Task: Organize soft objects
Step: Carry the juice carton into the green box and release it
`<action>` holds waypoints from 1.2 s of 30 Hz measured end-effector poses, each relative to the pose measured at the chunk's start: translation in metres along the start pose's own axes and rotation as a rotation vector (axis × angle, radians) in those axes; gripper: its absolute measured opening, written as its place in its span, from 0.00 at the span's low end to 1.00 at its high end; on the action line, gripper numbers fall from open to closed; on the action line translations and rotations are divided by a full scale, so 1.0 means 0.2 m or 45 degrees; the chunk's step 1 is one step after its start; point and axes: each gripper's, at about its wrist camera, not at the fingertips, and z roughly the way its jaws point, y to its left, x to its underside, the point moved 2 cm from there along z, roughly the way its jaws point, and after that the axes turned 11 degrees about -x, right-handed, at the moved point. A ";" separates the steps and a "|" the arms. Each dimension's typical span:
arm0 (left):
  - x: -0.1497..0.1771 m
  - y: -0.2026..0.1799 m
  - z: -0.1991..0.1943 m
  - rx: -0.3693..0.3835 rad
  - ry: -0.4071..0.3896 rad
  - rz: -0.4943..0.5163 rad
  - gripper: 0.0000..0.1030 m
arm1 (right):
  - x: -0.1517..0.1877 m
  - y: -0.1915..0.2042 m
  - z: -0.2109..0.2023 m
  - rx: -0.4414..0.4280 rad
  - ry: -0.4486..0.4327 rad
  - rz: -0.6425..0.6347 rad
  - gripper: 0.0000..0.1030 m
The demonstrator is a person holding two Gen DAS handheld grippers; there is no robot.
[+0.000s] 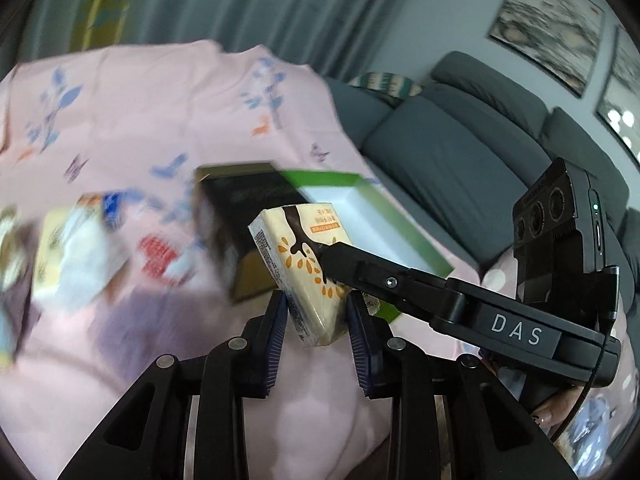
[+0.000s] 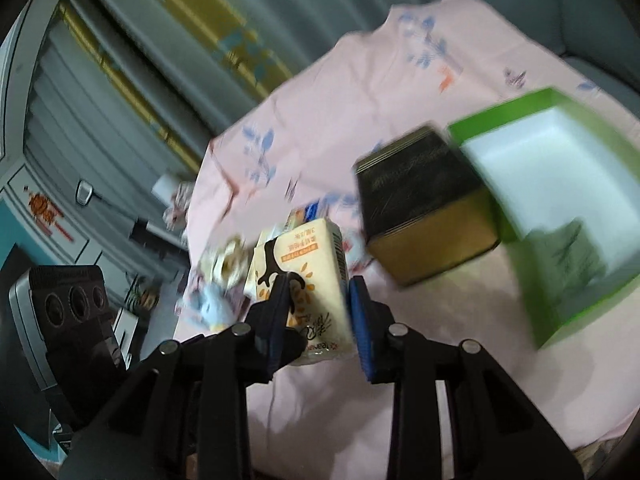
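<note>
Pink printed sheet (image 1: 132,104) under my grippers, covering the surface. On it, ahead of me: black-and-gold box (image 2: 424,204), green tray (image 2: 560,208) with white inside touching its right side; blurred heap of small packs (image 1: 72,248) to my left.

light: soft, even indoor, moderately dim | shadows: faint on pink cloth (image 1: 160,112) | glare: white tray floor (image 2: 552,168) near blown out | blur: heavy motion smear, background objects | distortion: fisheye bending, dark corner vignette
</note>
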 end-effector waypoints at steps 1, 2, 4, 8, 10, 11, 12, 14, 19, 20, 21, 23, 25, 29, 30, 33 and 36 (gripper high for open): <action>-0.04 -0.04 0.02 0.010 -0.014 0.026 0.30 | -0.04 -0.03 -0.03 0.015 -0.035 0.000 0.28; -0.08 -0.08 0.05 0.023 -0.025 0.048 0.29 | -0.07 -0.04 -0.05 0.029 -0.062 0.001 0.28; -0.14 -0.15 0.10 0.047 -0.040 0.074 0.29 | -0.13 -0.07 -0.09 0.056 -0.107 -0.002 0.28; -0.24 -0.27 0.20 0.121 -0.043 0.114 0.29 | -0.24 -0.18 -0.21 0.119 -0.221 0.010 0.28; -0.29 -0.34 0.27 0.153 -0.034 0.143 0.29 | -0.27 -0.23 -0.25 0.146 -0.258 0.024 0.28; -0.29 -0.37 0.30 0.161 -0.031 0.156 0.29 | -0.28 -0.26 -0.27 0.162 -0.276 0.038 0.28; -0.30 -0.40 0.34 0.169 -0.024 0.170 0.29 | -0.29 -0.30 -0.29 0.181 -0.293 0.055 0.28; -0.30 -0.46 0.44 0.196 0.015 0.190 0.29 | -0.29 -0.38 -0.32 0.217 -0.318 0.090 0.28; -0.27 -0.55 0.64 0.215 0.125 0.231 0.29 | -0.26 -0.58 -0.35 0.308 -0.320 0.205 0.27; -0.26 -0.56 0.67 0.213 0.137 0.239 0.29 | -0.25 -0.62 -0.35 0.324 -0.317 0.222 0.27; -0.25 -0.58 0.70 0.214 0.155 0.243 0.29 | -0.25 -0.65 -0.35 0.342 -0.315 0.239 0.26; -0.24 -0.59 0.74 0.216 0.177 0.239 0.29 | -0.24 -0.69 -0.35 0.366 -0.311 0.262 0.26; -0.23 -0.61 0.79 0.215 0.209 0.236 0.29 | -0.23 -0.73 -0.35 0.385 -0.296 0.295 0.25; -0.20 -0.61 0.84 0.215 0.249 0.214 0.29 | -0.21 -0.77 -0.34 0.413 -0.276 0.326 0.24; -0.19 -0.61 0.84 0.214 0.254 0.211 0.29 | -0.21 -0.78 -0.34 0.416 -0.270 0.334 0.24; -0.18 -0.60 0.85 0.188 0.268 0.209 0.29 | -0.20 -0.80 -0.33 0.435 -0.252 0.350 0.25; -0.18 -0.60 0.82 0.157 0.261 0.240 0.29 | -0.20 -0.79 -0.32 0.506 -0.235 0.338 0.28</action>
